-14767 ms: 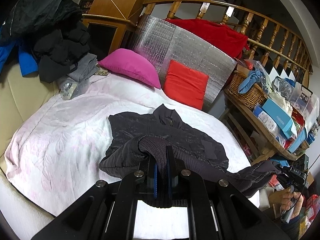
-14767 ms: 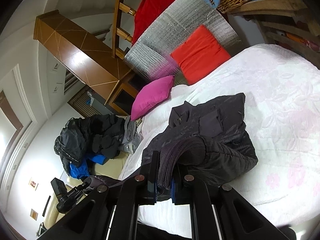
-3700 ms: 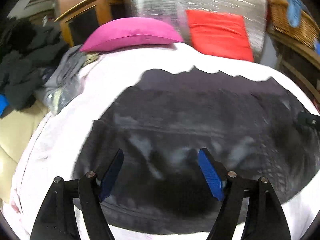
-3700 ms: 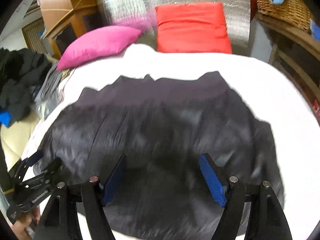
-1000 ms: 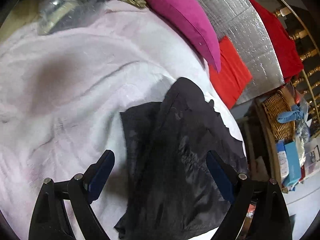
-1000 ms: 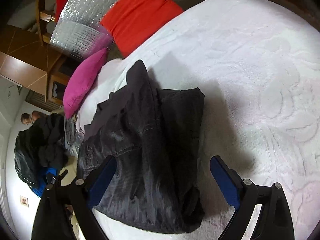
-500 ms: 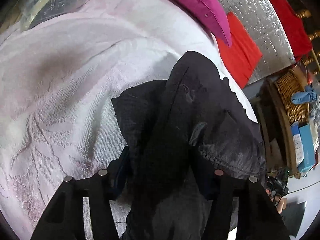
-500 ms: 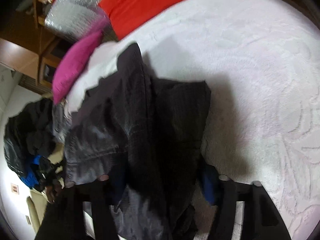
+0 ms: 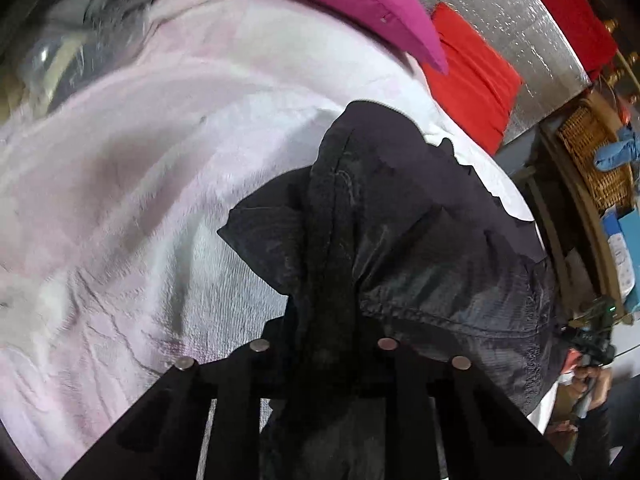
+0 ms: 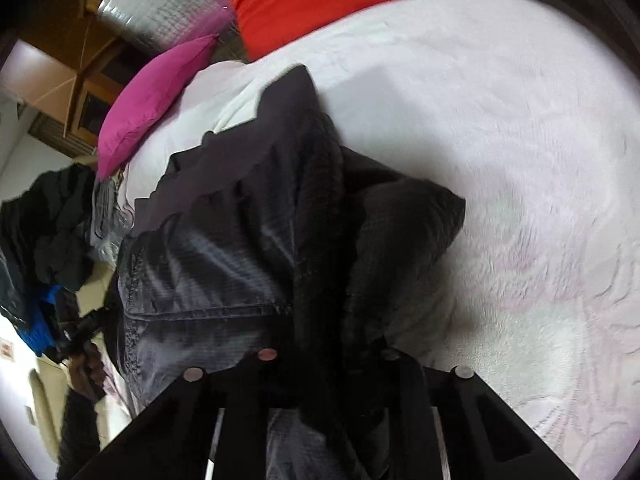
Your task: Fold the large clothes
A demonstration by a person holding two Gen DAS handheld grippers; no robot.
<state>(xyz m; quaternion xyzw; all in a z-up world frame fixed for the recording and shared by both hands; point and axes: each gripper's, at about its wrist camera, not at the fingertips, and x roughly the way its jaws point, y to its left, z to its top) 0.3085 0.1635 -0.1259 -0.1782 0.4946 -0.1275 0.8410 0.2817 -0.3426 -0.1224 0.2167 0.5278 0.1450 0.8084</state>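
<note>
Left tool (image 9: pixel 324 344) is clenching the dark jacket (image 9: pixel 420 248), jaws just having closed on it; right tool (image 10: pixel 328 354) likewise. Jacket is lying bunched on the pink-white bed (image 10: pixel 520 160).

A lived-in room of a home. A bed (image 9: pixel 120 208) with a pale pink textured cover fills most of the view, with a magenta pillow (image 9: pixel 360 4) and a red cushion (image 9: pixel 472 76) at its far end. A wooden banister draped with red cloth (image 9: pixel 568 4), a wicker basket (image 9: pixel 596 160) and a heap of dark clothes (image 10: pixel 44 232) surround it.
</note>
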